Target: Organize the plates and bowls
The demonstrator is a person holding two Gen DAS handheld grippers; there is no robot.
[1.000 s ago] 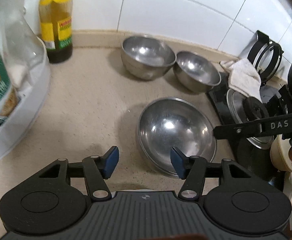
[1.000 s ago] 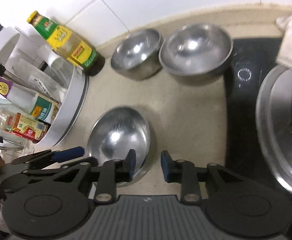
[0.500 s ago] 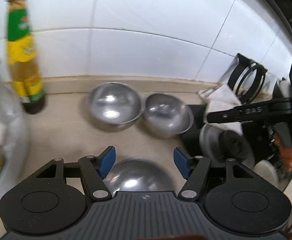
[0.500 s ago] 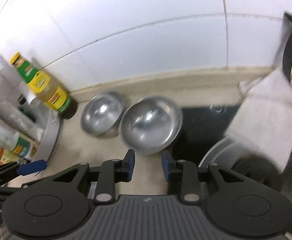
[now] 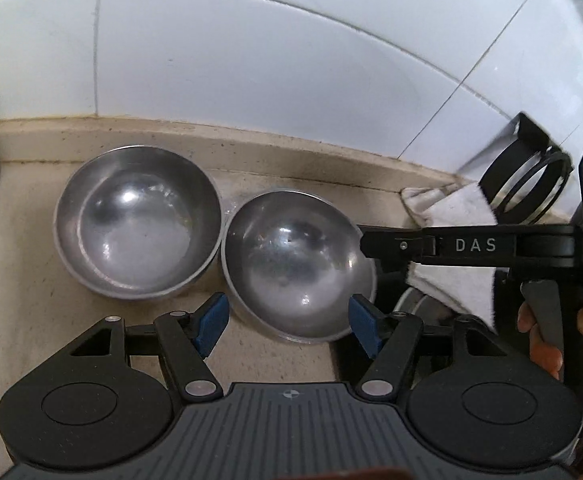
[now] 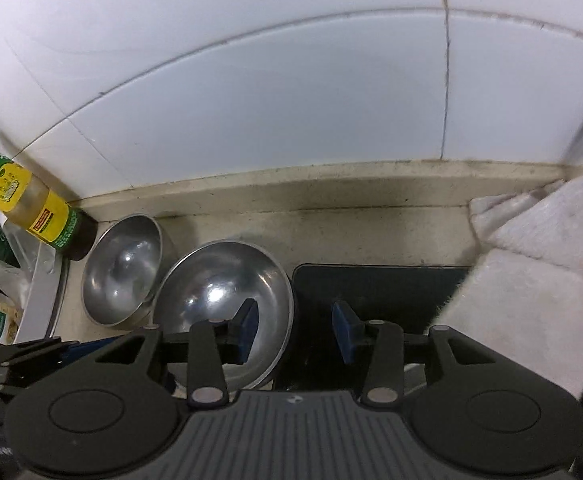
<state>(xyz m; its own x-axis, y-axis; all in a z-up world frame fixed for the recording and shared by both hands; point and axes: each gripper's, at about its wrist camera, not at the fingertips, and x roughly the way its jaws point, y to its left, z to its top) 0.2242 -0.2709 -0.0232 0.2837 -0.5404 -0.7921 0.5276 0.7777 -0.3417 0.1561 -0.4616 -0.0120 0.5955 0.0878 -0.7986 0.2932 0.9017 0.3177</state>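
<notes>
- Here, the left gripper (image 5: 287,322) is spread wide and holds nothing, its blue pads flanking the near side of the right steel bowl (image 5: 297,264).
- The right gripper (image 6: 294,330) gapes too, its pads straddling that bowl's rim.
- The left steel bowl (image 5: 137,226) sits touching it on the beige counter (image 5: 19,296).
- A white cloth (image 6: 531,256) lies to the right.

Both my grippers spread, nothing between the pads.

My left gripper (image 5: 289,326) is held level with its blue pads (image 5: 210,323) wide apart and nothing gripped. My right gripper (image 6: 294,325) has its jaws parted too, a narrower gap, also with nothing in them. In the left wrist view the right gripper reaches in sideways, my right hand (image 5: 547,334) wrapped around its grey trigger handle.
</notes>
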